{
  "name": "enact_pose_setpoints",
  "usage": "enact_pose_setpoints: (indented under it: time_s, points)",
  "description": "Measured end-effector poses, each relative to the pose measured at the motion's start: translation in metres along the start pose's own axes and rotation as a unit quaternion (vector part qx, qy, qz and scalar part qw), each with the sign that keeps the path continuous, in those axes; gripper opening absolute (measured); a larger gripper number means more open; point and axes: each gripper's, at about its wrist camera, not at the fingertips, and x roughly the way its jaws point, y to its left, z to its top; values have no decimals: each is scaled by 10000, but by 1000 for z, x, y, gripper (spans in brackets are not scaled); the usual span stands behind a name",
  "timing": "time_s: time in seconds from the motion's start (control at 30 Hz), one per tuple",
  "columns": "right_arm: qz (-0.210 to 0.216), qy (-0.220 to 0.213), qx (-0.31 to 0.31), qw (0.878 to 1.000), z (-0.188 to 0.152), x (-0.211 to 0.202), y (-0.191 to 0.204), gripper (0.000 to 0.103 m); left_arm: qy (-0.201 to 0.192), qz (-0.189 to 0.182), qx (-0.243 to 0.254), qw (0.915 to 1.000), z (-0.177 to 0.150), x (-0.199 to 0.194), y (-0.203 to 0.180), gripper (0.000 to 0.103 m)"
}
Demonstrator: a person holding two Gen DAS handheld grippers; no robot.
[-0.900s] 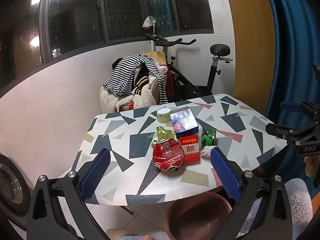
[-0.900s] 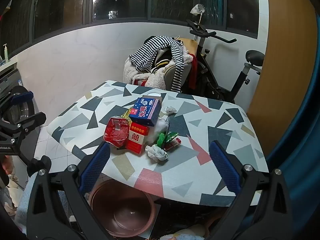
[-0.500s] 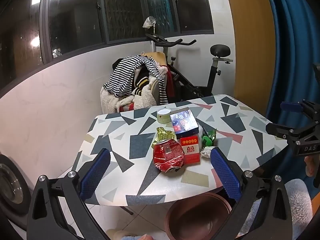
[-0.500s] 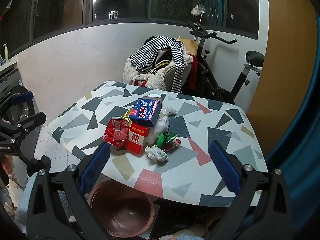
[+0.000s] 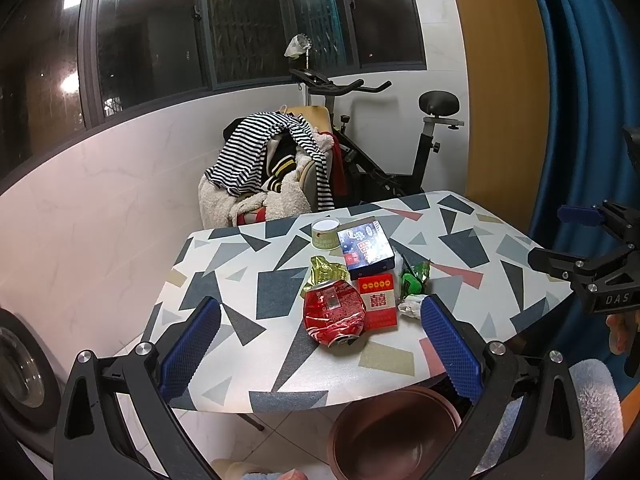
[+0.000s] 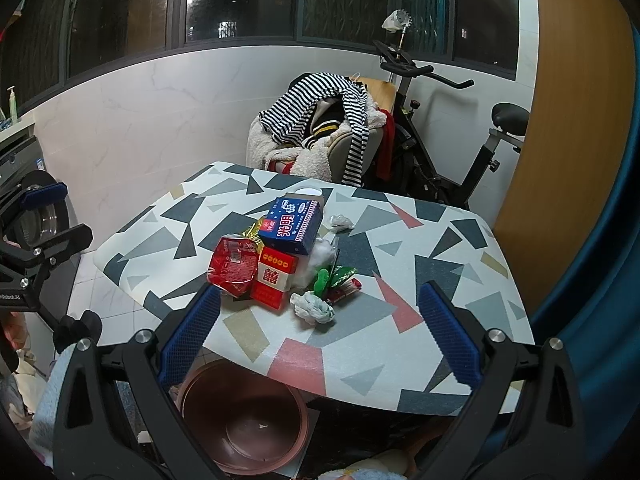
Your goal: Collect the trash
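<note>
A pile of trash lies mid-table: a crushed red can (image 5: 334,313) (image 6: 234,264), a red box (image 5: 377,301) (image 6: 275,276), a blue carton (image 5: 365,249) (image 6: 294,224), green wrappers (image 5: 414,278) (image 6: 332,276), a crumpled white tissue (image 5: 410,305) (image 6: 312,308), a gold wrapper (image 5: 324,270) and a small paper cup (image 5: 325,233). A brown bin (image 5: 394,432) (image 6: 242,416) stands on the floor under the table's near edge. My left gripper (image 5: 320,354) and right gripper (image 6: 318,334) are both open and empty, held before the near edge, short of the pile.
The patterned table (image 5: 248,280) (image 6: 440,248) has a chair heaped with clothes (image 5: 272,168) (image 6: 324,128) and an exercise bike (image 5: 400,152) (image 6: 448,148) behind it. A blue curtain (image 5: 580,100) hangs at the right. A washing machine (image 6: 36,208) stands at the left.
</note>
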Motion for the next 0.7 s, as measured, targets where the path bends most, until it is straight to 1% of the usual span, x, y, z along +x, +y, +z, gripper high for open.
enact_pose_setpoints:
  time_s: [0.7]
  points:
    - [-1,6,-5,10000,-2,1,1,98,11,-4,-24,10000,-2,0,0,98]
